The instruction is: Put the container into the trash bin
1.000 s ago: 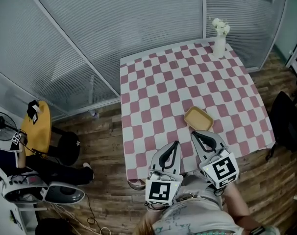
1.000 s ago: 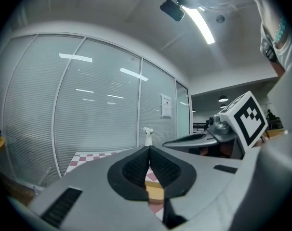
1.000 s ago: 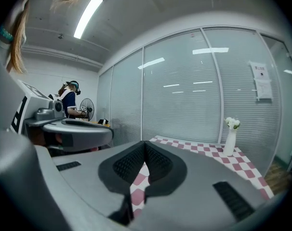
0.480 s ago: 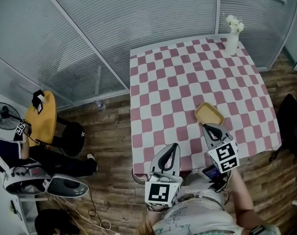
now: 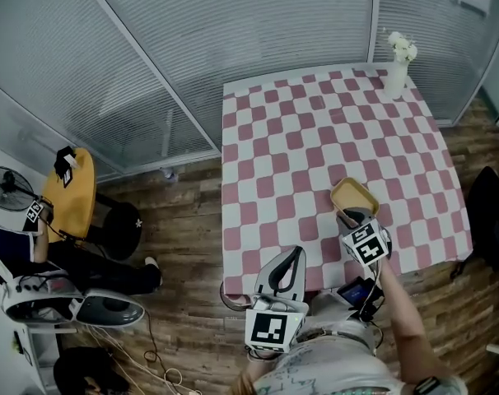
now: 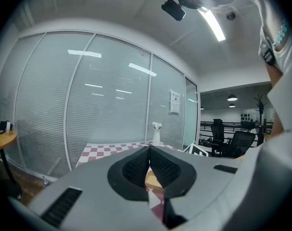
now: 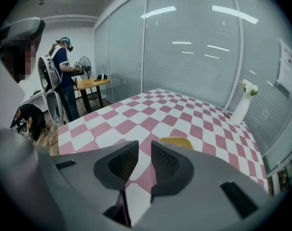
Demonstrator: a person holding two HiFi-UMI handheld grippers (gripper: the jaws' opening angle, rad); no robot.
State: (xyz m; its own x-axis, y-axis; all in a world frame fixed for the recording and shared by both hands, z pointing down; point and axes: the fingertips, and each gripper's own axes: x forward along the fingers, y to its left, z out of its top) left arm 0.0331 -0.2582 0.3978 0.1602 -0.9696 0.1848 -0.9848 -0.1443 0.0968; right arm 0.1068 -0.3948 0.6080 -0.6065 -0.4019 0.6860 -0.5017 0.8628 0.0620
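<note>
Container point(image 5: 354, 197): yellow, shallow, on checked table point(image 5: 315, 130) near its front edge. Right gripper point(image 5: 349, 216): over that edge, jaws opening, nothing between them. Left gripper point(image 5: 291, 256): at table's front edge, jaws together, empty. Risk: part-open jaws strike the rim, shoving container along table

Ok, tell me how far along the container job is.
Done: nothing yet; the yellow container sits on the checked table. In hand: the right gripper is just short of it, jaws opening, nothing between them; the left gripper is shut and empty. Left: grip the container, carry it to the trash bin, which I can't clearly make out.
</note>
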